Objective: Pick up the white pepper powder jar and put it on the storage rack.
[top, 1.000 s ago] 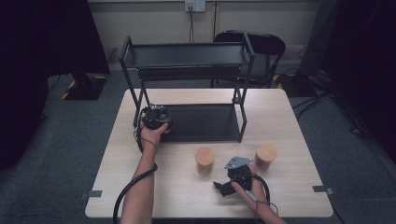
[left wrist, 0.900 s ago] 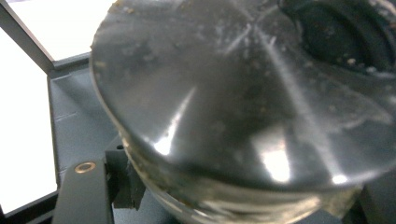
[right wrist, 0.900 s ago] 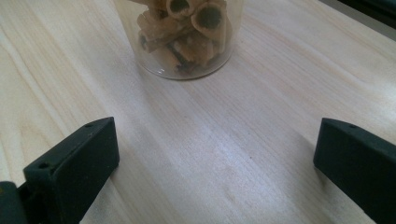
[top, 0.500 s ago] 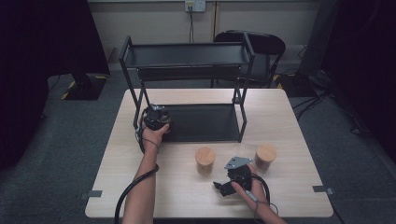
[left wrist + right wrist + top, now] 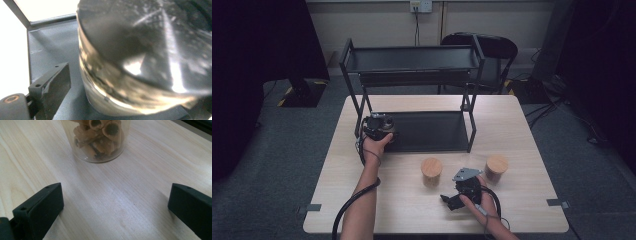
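My left gripper [image 5: 380, 126] is at the left end of the black rack's lower tray [image 5: 432, 132]. Its jaws have just been opening and now stand open. Between them a jar with a dark lid [image 5: 140, 62] stands on the tray; the left fingertip [image 5: 53, 86] is clear of the glass. The other fingertip is hidden behind the jar. My right gripper [image 5: 450, 200] rests low over the table's front, open [image 5: 115, 205], with nothing between its pads. Ahead of it a glass jar of pasta tubes [image 5: 96, 140] stands on the wood.
Two jars with wooden lids stand on the table, one in the middle [image 5: 432, 170] and one at the right [image 5: 496, 166]. The rack's upper tray [image 5: 412, 60] overhangs the lower one on black posts. A chair [image 5: 492, 47] stands behind the table.
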